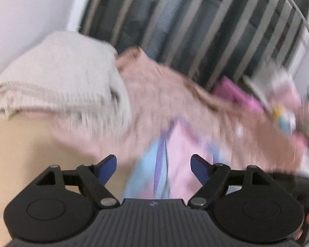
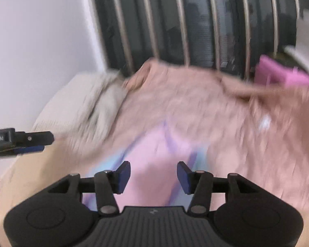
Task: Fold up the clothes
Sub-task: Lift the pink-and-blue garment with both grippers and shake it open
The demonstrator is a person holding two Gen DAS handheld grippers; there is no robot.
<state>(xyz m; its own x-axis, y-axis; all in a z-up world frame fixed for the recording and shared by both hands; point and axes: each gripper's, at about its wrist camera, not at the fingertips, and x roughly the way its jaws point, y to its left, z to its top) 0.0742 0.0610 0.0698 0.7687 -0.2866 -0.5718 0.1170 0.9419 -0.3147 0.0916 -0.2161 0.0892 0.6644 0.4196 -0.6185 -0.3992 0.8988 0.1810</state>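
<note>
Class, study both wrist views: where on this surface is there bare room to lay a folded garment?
Bare tan surface lies at the near left, below the folded cream knitted cloth and left of the pastel pink-and-blue garment. Centre and right are crowded: the rumpled dusty-pink cloth reaches the bright magenta item at the far right.

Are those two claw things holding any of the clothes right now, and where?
Nothing is held. The left gripper and right gripper are both open above the pink garment, with no cloth between the fingers.
</note>
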